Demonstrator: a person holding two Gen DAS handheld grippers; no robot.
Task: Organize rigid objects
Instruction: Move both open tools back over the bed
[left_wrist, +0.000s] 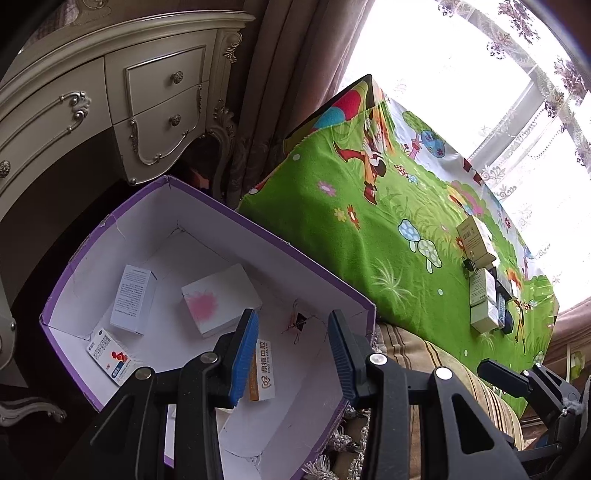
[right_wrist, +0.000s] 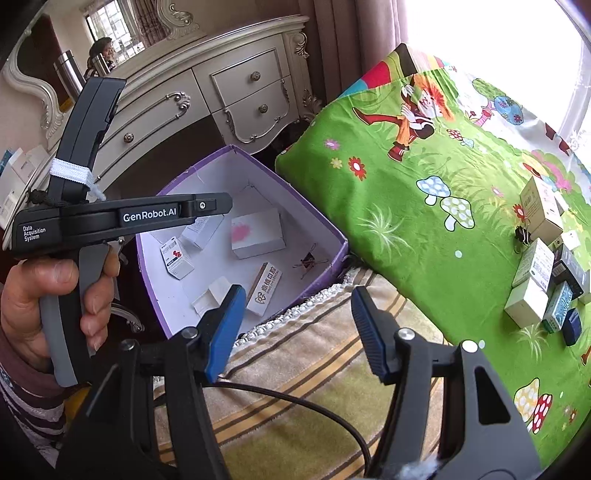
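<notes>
Striped beige cloth with a fringed edge lies nearest, under the right gripper, whose blue-padded jaws stand spread apart and hold nothing. Just beyond it, to the left, sits the purple box, open at the top and white inside; the left gripper hangs over its near end, jaws also spread and empty, gripped by the left hand. Inside the box several small cartons already lie flat: an orange-and-white carton just beside the left gripper's left pad, a white carton with a pink blot in the middle, a printed white carton and a carton with a red figure further left, and a binder clip with thin wire handles near the right wall. Beyond and to the right spreads the green cartoon cloth, and on its far right side waits the cluster of remaining boxes, with a second black clip at its left edge. This cluster lies well to the right of both grippers, and the right gripper seems the nearer one, so I judge it should reach there; the tall pale boxes have their long axis running roughly away from the camera. Farthest stands the cream dresser with curtains and the bright window.
</notes>
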